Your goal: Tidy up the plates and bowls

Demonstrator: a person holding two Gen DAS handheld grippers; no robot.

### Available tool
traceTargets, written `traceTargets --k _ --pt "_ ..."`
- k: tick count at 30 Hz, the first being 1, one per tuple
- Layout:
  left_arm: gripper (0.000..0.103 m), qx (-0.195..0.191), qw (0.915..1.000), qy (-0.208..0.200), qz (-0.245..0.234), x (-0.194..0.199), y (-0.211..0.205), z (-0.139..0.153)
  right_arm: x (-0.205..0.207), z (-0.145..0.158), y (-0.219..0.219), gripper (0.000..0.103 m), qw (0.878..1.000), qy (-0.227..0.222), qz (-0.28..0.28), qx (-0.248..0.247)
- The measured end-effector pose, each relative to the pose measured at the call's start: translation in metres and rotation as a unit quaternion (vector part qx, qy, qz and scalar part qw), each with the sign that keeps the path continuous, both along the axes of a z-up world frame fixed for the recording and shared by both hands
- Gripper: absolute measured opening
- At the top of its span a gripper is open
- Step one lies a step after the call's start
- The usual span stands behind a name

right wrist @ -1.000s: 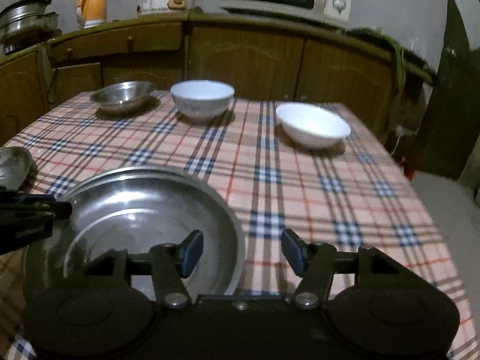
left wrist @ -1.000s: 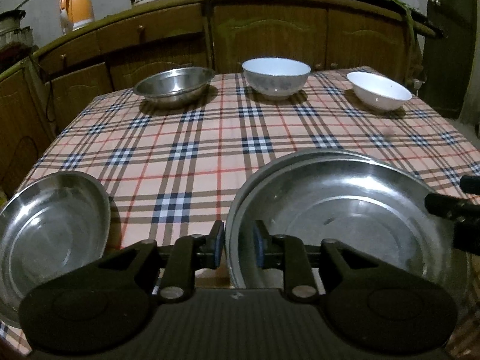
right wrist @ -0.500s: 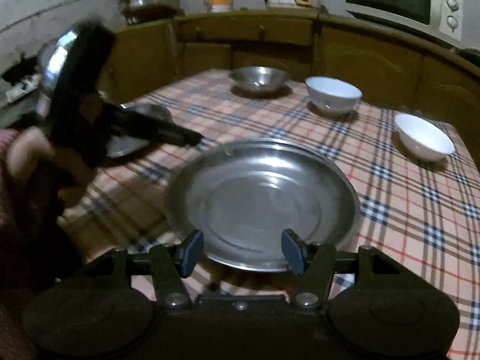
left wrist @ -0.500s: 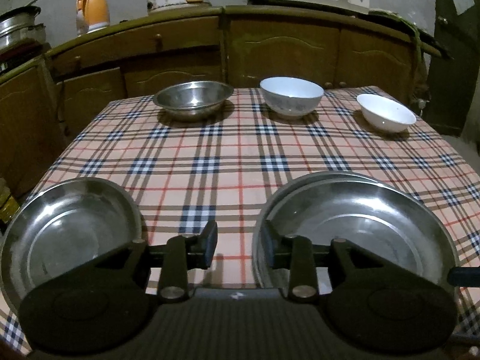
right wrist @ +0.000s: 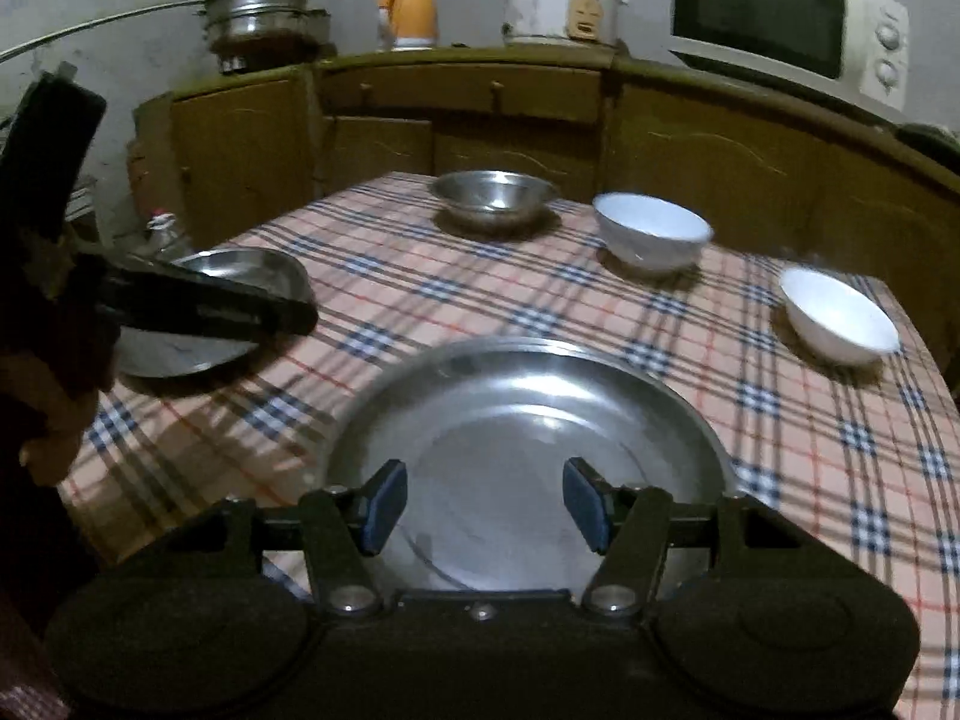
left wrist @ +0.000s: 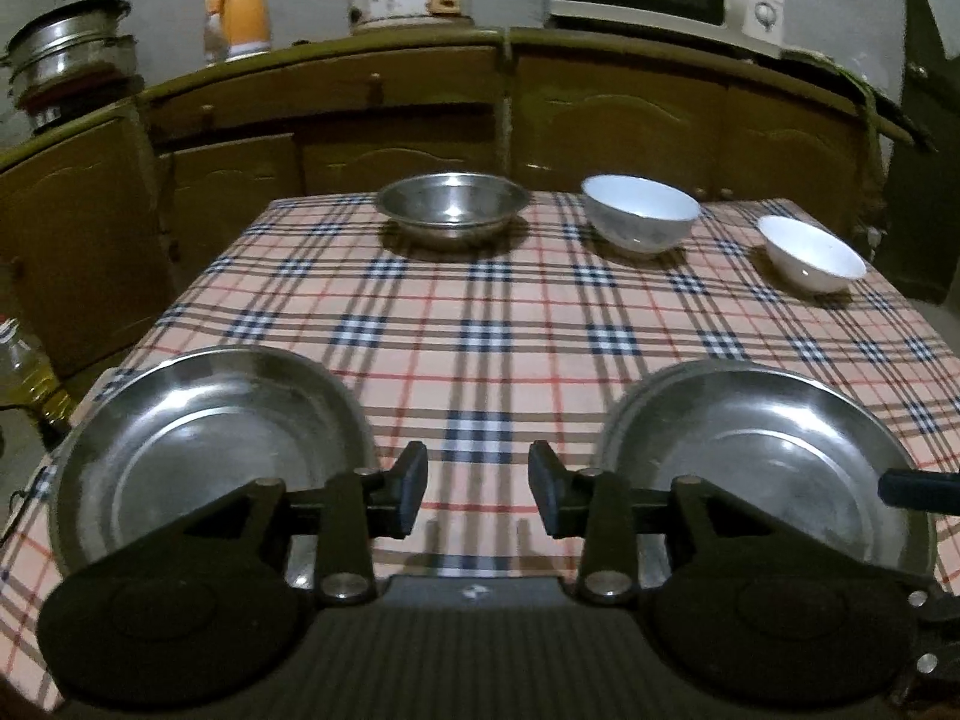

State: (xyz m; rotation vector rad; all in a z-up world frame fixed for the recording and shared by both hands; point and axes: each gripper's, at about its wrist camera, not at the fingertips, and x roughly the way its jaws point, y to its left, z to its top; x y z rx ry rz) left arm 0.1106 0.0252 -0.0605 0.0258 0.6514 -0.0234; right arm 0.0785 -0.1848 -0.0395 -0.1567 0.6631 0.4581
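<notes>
A table covered with a plaid tablecloth (left wrist: 480,312) carries the dishes. At its near edge lie two steel plates: one at the near left corner (left wrist: 204,450) and a larger stack of what looks like two nested steel plates at the near right (left wrist: 762,456), a second rim showing just behind the upper one. Along the far edge stand three bowls in a row: a steel bowl (left wrist: 453,210) near the middle, a white bowl with a faint pattern (left wrist: 639,219) beside it to the right, and a plain white bowl (left wrist: 810,252) at the far right corner, all apart from one another.

The left gripper (left wrist: 478,495) hovers over the bare cloth between the two plate positions. Its jaws have just been opening and now stand partly apart with nothing between them. From the right wrist view this gripper (right wrist: 288,318) shows as a dark shape over the left steel plate (right wrist: 204,306), held by a person's hand (right wrist: 54,414) at the left border.

The right gripper (right wrist: 485,504) is above the near side of the stacked plates (right wrist: 528,420). Its jaws stand wide apart, the blue pads clear of the metal and gripping nothing. One of its fingers (left wrist: 918,489) pokes into the left wrist view over the stack's right rim.

Behind the table a wooden cabinet (right wrist: 468,102) carries a steel pot (right wrist: 264,15), an orange kettle (right wrist: 408,12), a rice cooker (right wrist: 558,6) and a microwave (right wrist: 786,15).
</notes>
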Motion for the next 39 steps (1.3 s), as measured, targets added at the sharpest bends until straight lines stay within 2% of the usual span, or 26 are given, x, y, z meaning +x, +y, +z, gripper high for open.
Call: traceTargets --k 7,17,24,27,29,34,36,38,39 --pt "0.042 0.001 0.9988 -0.002 0.049 -0.004 0.042 0.004 0.015 0.010 0.045 0.071 0.999 0.001 0.032 0.025" --pt "0.044 0.015 0.9941 0.005 0.108 -0.005 0.103 0.003 0.042 0.006 0.104 0.071 0.998 0.028 0.041 0.045" --pt "0.059 0.013 0.9870 0.023 0.158 0.007 0.159 0.000 0.061 -0.001 0.138 0.071 0.995 0.066 0.017 0.069" --pt "0.060 0.007 0.9829 0.036 0.180 0.019 0.185 -0.002 0.070 -0.006 0.151 0.071 0.992 0.092 -0.003 0.088" --pt "0.060 -0.001 0.9832 0.050 0.176 0.030 0.197 -0.004 0.075 -0.010 0.159 0.071 0.990 0.103 -0.018 0.096" --pt "0.055 0.019 0.9870 0.075 0.141 0.047 0.203 -0.014 0.085 -0.020 0.173 0.071 0.984 0.131 -0.043 0.109" --pt "0.045 0.020 0.9867 0.082 0.139 0.052 0.204 -0.019 0.088 -0.024 0.178 0.071 0.983 0.138 -0.050 0.107" --pt "0.043 0.006 0.9873 0.081 0.136 0.052 0.207 -0.023 0.092 -0.028 0.182 0.071 0.982 0.146 -0.048 0.109" --pt "0.037 -0.001 0.9880 0.080 0.132 0.051 0.208 -0.024 0.093 -0.030 0.183 0.070 0.982 0.148 -0.047 0.109"
